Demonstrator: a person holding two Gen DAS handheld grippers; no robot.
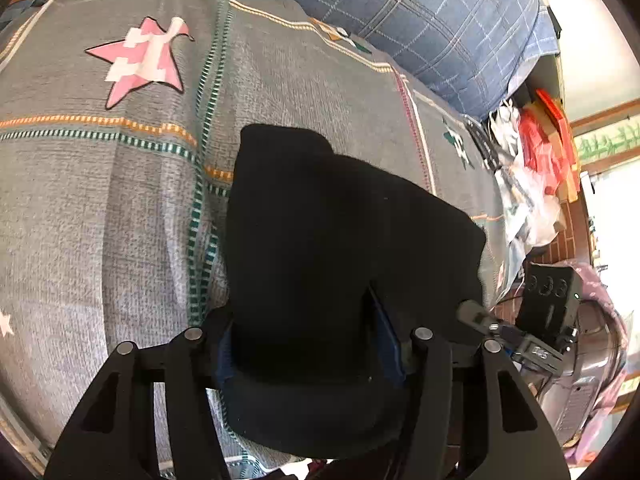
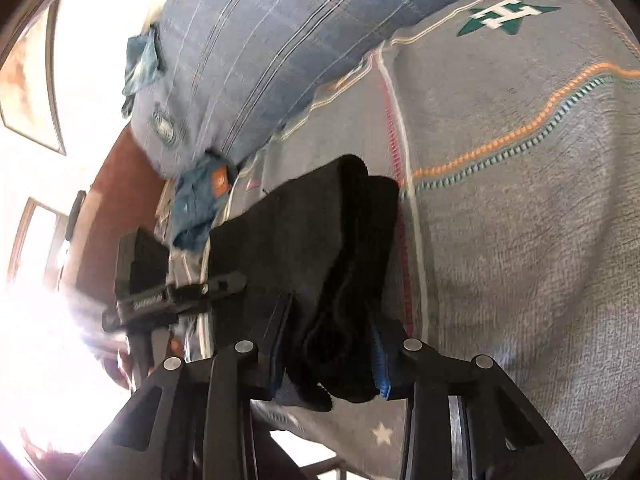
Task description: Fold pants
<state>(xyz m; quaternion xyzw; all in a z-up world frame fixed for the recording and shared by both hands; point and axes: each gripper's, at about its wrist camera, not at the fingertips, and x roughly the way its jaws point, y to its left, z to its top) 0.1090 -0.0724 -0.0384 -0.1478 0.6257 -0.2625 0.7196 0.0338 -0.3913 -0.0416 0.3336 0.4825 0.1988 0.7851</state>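
The black pants lie folded into a thick bundle on a bed, on top of a grey blanket with pink and green star patches and dashed orange and teal stripes. A blue checked quilt is bunched along the far edge of the bed.

In the left wrist view, the left hand-held gripper reaches over the near end of the bundle. Its two fingers, lined with blue pads, stand on either side of the cloth, and the fold fills the gap between them. The jaws stand about half wide; whether the pads press on the cloth or only flank it, the picture does not show clearly. The other gripper shows at the right edge of this view, beside the bundle's right corner.

In the right wrist view, the right hand-held gripper holds the pants at a narrower setting. A bunched, layered edge of the black fabric sits pinched between its blue-padded fingers, with a bit of cloth hanging below them. The rest of the bundle stretches away from the jaws across the blanket. The left gripper appears at the left of this view, by the far side of the pants. A crumpled blue cloth lies near the bed's edge beyond it.
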